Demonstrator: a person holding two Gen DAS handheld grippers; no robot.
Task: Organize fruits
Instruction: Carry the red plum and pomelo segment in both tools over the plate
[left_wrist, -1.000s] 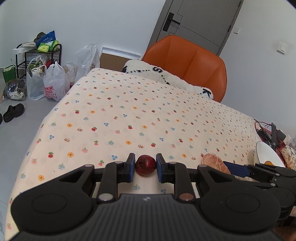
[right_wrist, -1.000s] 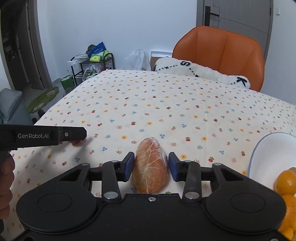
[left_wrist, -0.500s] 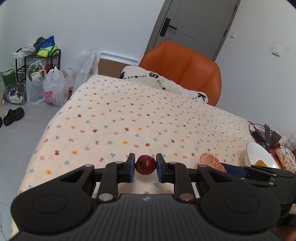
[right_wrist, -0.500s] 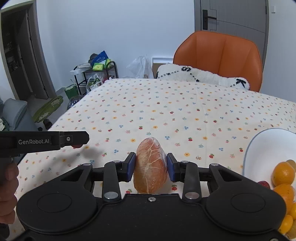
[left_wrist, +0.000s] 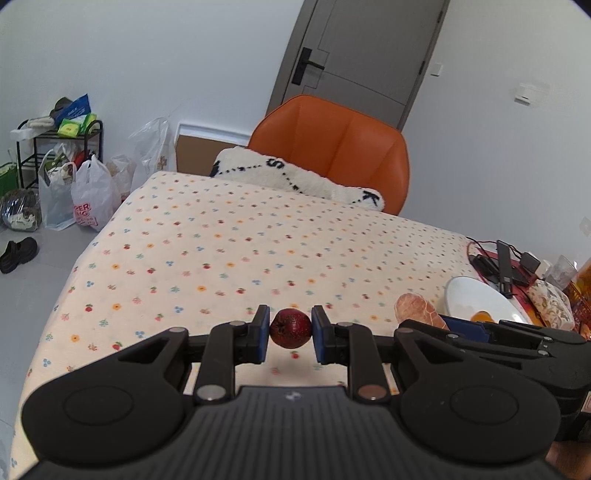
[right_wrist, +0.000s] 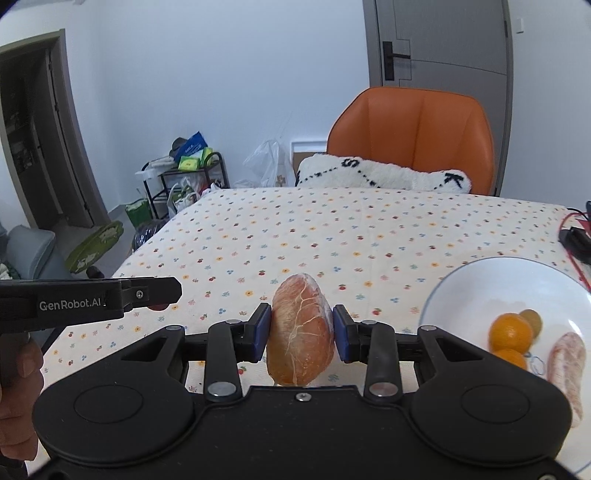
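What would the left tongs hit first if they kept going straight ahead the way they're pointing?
Probably nothing soon: the left tongs, shut on the dark red fruit, point across bare tablecloth. The white cushion looks first, though depth is unclear.

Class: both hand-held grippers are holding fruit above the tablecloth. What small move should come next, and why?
Probably carry the right hand-held gripper rightward over the white bowl and release: its peeled pomelo segment is clamped beside the bowl, where oranges already lie.
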